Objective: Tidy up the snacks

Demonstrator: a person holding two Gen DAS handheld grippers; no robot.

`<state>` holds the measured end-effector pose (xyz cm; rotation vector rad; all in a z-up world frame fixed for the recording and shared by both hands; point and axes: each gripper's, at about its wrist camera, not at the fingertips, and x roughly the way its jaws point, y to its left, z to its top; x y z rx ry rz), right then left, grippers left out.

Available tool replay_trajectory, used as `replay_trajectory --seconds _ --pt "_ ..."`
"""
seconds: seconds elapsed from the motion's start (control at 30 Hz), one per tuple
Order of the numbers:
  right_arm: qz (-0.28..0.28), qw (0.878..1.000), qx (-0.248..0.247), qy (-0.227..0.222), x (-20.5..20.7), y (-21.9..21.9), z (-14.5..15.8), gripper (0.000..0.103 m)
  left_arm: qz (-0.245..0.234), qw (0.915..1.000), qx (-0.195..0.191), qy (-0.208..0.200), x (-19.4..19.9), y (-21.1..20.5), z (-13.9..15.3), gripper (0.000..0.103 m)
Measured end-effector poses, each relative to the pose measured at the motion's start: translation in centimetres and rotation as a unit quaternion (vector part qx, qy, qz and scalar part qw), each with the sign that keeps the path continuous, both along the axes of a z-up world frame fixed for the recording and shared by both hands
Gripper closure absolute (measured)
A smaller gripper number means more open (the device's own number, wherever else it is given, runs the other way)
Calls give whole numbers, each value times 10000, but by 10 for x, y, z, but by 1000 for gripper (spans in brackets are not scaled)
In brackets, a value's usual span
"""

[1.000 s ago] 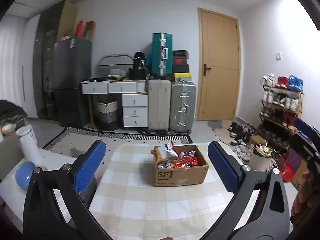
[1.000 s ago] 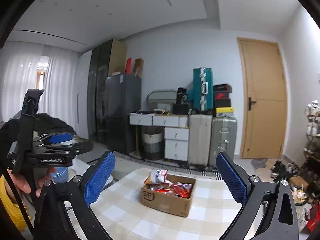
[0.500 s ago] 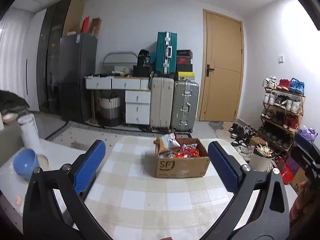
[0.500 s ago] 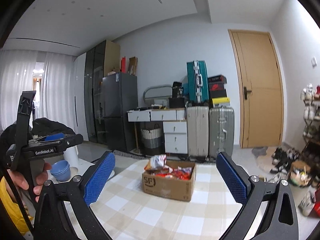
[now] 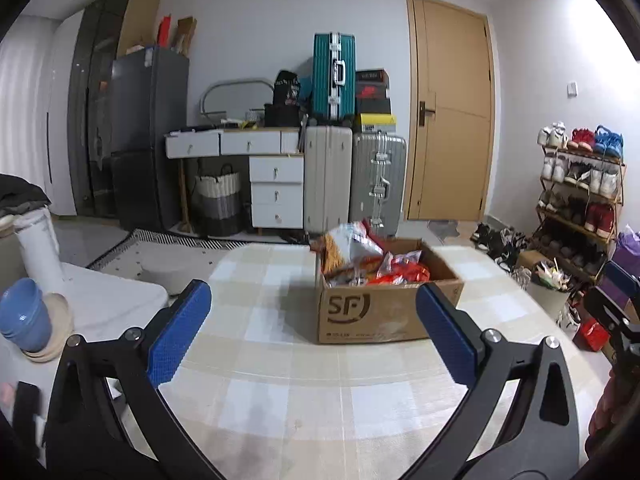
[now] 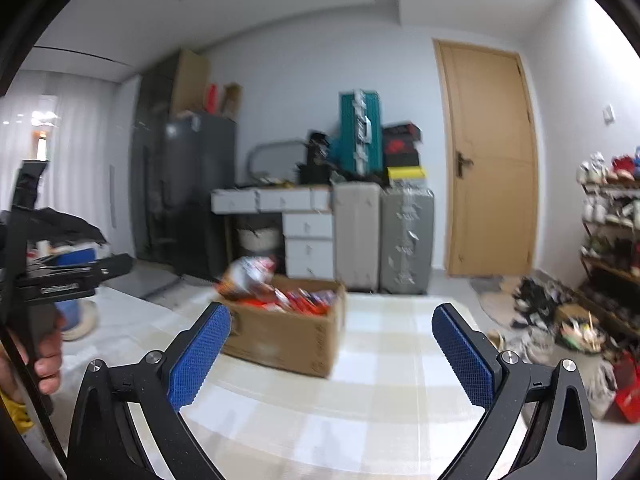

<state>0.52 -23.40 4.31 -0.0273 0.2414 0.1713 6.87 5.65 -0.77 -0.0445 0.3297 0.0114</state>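
A brown cardboard box (image 5: 384, 312) marked SF stands on the checked tablecloth (image 5: 280, 368), full of red and orange snack packets (image 5: 360, 256). My left gripper (image 5: 314, 300) is open with nothing between its blue pads, a short way in front of the box. In the right wrist view the same box (image 6: 288, 336) sits ahead and slightly left, its snack packets (image 6: 276, 288) blurred. My right gripper (image 6: 332, 328) is open and empty, above the cloth. The left gripper's body (image 6: 60, 280), held by a hand, shows at the left edge.
A white side table (image 5: 100, 304) at left carries stacked blue bowls (image 5: 24, 324) and a white cylinder (image 5: 38, 244). Behind the table stand suitcases (image 5: 352, 184), white drawers (image 5: 276, 192) and a door (image 5: 448, 120). A shoe rack (image 5: 576, 200) and floor clutter fill the right.
Both grippers have moved closer to the box, which looks larger now. The right wrist view has swung and is motion-blurred. Both stay open.
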Motion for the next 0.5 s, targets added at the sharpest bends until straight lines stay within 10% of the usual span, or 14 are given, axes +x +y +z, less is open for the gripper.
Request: replay_trajectory --seconds 0.5 --pt "-107 9999 87 -18 68 -3 -77 0 201 9997 -22 -124 73 14 -106 1"
